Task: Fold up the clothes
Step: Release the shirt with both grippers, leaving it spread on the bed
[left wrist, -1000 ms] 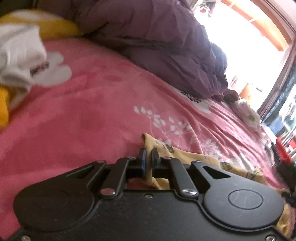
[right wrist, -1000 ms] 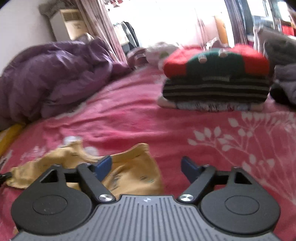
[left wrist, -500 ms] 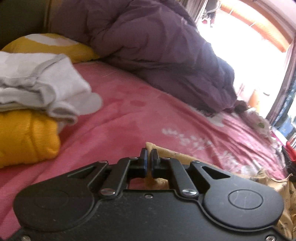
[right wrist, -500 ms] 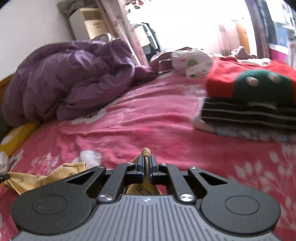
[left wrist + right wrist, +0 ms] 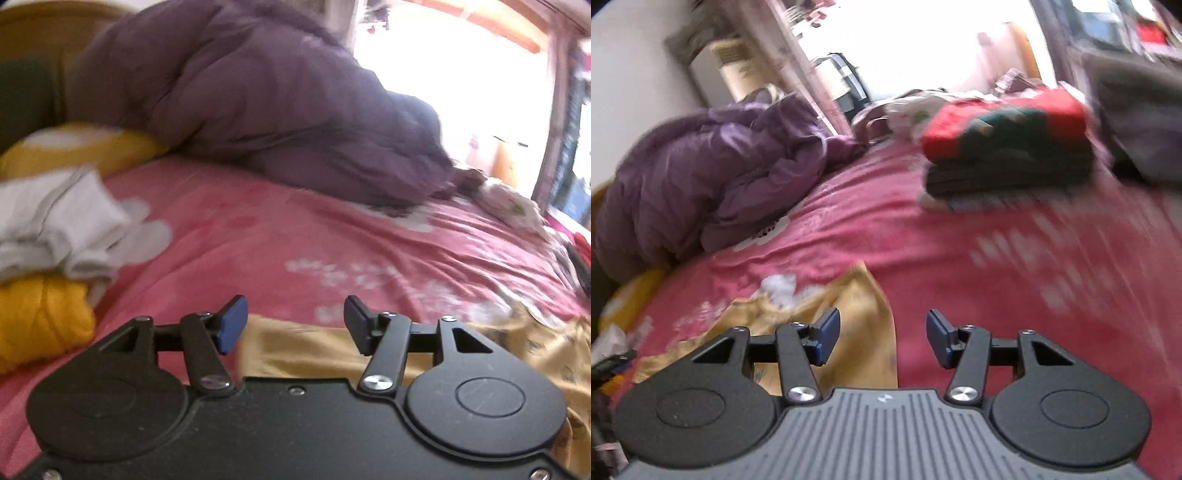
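Risk: yellow garment [image 5: 317, 347] lies loose on pink bed [image 5: 280, 236] near its front edge, both claws just opened, nothing between pads. Left claw [image 5: 293, 325] and right claw [image 5: 882, 338] hover over cloth. Released fold may spring open or bunch; blurred views suggest fast motion, could snag cloth.

Bare blanket [image 5: 960, 266] ahead; folded stack [image 5: 1008, 162] probably beyond.

One yellow garment [image 5: 303, 347], two folded stacks [image 5: 1008, 155], one purple duvet [image 5: 280, 103].
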Motion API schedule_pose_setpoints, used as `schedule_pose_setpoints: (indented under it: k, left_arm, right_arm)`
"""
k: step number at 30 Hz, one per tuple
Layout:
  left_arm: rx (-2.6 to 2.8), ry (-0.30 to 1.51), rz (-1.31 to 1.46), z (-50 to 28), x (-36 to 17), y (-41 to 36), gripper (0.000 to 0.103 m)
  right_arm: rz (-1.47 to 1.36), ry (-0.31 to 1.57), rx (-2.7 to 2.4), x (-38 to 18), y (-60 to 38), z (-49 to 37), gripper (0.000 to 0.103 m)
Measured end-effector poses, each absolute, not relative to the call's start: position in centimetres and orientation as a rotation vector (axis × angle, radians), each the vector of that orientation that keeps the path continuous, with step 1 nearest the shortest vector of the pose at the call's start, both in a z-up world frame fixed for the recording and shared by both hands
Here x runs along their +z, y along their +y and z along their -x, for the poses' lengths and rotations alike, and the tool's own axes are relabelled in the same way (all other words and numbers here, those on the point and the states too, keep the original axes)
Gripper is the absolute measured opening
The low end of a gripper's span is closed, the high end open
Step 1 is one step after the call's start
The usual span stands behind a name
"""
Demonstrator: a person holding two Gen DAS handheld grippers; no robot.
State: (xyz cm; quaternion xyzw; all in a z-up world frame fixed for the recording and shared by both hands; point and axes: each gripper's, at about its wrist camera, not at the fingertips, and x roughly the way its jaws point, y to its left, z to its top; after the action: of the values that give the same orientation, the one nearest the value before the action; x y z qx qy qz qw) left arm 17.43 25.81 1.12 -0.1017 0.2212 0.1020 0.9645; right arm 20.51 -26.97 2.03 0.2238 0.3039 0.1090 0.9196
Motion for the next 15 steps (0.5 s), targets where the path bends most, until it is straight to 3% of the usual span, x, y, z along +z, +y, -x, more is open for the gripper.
schedule_pose_setpoints:
  k: [7, 15]
  left_arm:
    - [0.065, 0.476, 0.142, -16.9, 1.0, 19.3, 0.059]
    - [-0.062, 0.499, 0.167, -14.2, 1.0, 13.3, 0.060]
  right_arm:
    - [-0.615, 0.662, 0.177, -1.6, -27.7, -10.1, 0.054]
    - [-0.586, 0.684, 0.197, -3.7, -26.2, -5.0, 0.053]
